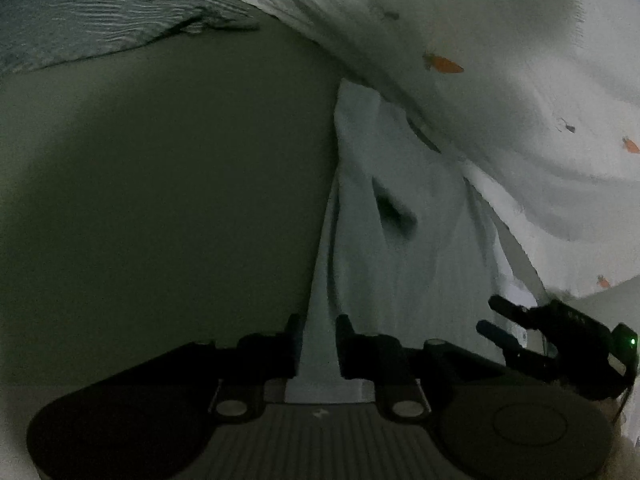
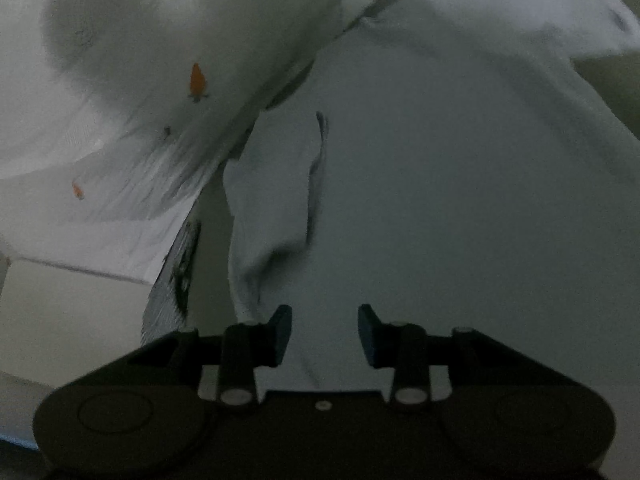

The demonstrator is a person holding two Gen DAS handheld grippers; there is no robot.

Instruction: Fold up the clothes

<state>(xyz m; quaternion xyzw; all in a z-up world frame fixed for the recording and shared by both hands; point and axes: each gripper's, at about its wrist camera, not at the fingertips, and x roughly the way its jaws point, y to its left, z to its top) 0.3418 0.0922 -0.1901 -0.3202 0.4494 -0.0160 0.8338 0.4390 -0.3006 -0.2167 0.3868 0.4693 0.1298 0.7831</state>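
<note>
A plain white garment (image 1: 384,216) runs from between my left gripper's (image 1: 318,332) fingers up the middle of the left wrist view. The left jaws are close together with a strip of this cloth between them. In the right wrist view the same white garment (image 2: 440,200) fills the middle and right. My right gripper (image 2: 325,332) is open, its fingers apart over the cloth and holding nothing. It also shows in the left wrist view (image 1: 520,328) at the lower right, close beside the left one.
A white cloth with small orange carrot prints (image 1: 500,60) lies behind the garment; it also shows in the right wrist view (image 2: 160,92). A grey striped textile (image 1: 92,20) lies at the far left. A dull olive surface (image 1: 160,200) spreads on the left.
</note>
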